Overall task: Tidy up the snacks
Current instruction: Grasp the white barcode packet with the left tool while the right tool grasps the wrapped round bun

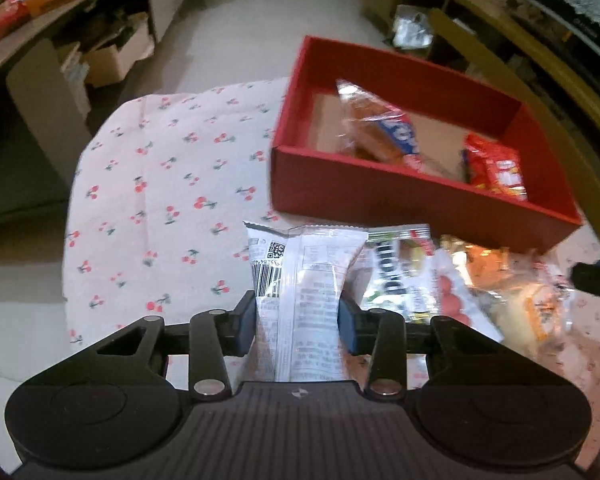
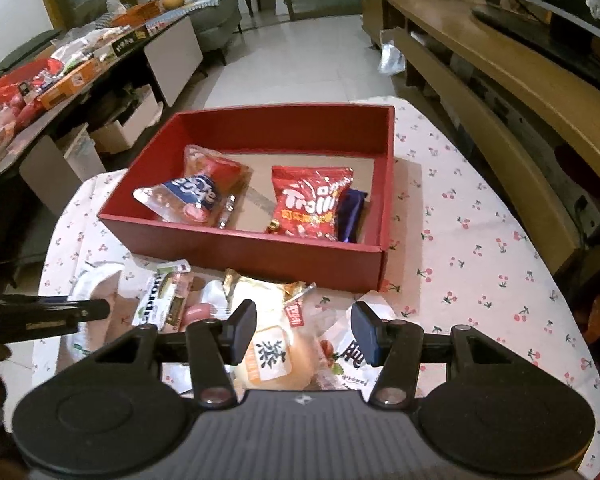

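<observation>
My left gripper (image 1: 298,320) is shut on a white snack packet (image 1: 308,276) with a barcode, held upright just in front of the red box (image 1: 380,196). The box (image 2: 260,252) holds a bread packet (image 2: 204,192), a red Trolli bag (image 2: 312,204) and a dark blue bar (image 2: 352,212). A pile of loose snacks lies before the box, among them a green-and-white packet (image 2: 164,300) and a bun packet (image 2: 276,356). My right gripper (image 2: 304,332) hovers open over that bun, its pads apart from the wrapper. The left gripper's finger (image 2: 60,312) shows at the left edge.
The cherry-print tablecloth (image 2: 480,260) covers a small table with bare cloth to the right of the box and to the left (image 1: 160,180). A long side table (image 2: 60,80) loaded with more snacks stands at the left, and a wooden bench (image 2: 500,60) runs along the right.
</observation>
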The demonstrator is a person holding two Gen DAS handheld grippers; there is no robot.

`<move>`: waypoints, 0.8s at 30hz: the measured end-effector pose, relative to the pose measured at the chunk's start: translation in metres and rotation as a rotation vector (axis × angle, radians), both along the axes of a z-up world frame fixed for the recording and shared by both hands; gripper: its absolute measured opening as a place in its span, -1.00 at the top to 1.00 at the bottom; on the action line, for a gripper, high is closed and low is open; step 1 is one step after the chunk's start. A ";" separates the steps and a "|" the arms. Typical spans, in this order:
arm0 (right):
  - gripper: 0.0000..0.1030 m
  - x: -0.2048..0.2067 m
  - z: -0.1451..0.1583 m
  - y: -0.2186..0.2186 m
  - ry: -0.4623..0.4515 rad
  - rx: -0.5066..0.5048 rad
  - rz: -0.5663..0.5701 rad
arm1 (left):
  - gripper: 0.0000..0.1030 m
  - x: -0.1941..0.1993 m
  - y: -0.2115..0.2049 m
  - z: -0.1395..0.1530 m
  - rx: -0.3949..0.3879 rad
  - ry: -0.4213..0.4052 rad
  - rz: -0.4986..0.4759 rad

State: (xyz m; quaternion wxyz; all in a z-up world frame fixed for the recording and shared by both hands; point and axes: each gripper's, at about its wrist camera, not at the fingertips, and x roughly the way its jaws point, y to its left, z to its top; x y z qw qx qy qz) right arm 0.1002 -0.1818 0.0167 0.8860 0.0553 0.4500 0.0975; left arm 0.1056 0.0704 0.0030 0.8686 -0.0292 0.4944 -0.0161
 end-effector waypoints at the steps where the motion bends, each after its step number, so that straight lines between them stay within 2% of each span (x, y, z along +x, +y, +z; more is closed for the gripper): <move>1: -0.26 0.002 -0.003 0.001 0.011 -0.007 0.000 | 0.05 0.000 -0.003 0.001 -0.010 -0.002 -0.015; 5: -0.28 0.006 -0.013 0.004 0.052 -0.005 0.024 | 0.06 0.001 -0.015 0.005 -0.037 -0.003 -0.063; 8: -0.50 0.007 -0.018 0.007 0.077 0.010 0.041 | 0.06 0.000 -0.017 0.007 -0.056 -0.009 -0.085; 11: -0.51 0.012 -0.023 0.011 0.106 0.061 0.060 | 0.06 -0.001 -0.018 0.006 -0.068 -0.005 -0.091; 15: -0.60 0.014 -0.027 0.021 0.115 0.052 0.111 | 0.05 -0.001 -0.020 0.004 -0.075 0.003 -0.097; 21: -0.60 0.021 -0.048 0.031 0.162 -0.035 0.135 | 0.05 -0.002 -0.022 0.003 -0.067 0.014 -0.111; 24: -0.42 0.017 -0.050 0.035 0.153 -0.067 0.143 | 0.05 -0.002 -0.024 0.002 -0.061 0.023 -0.120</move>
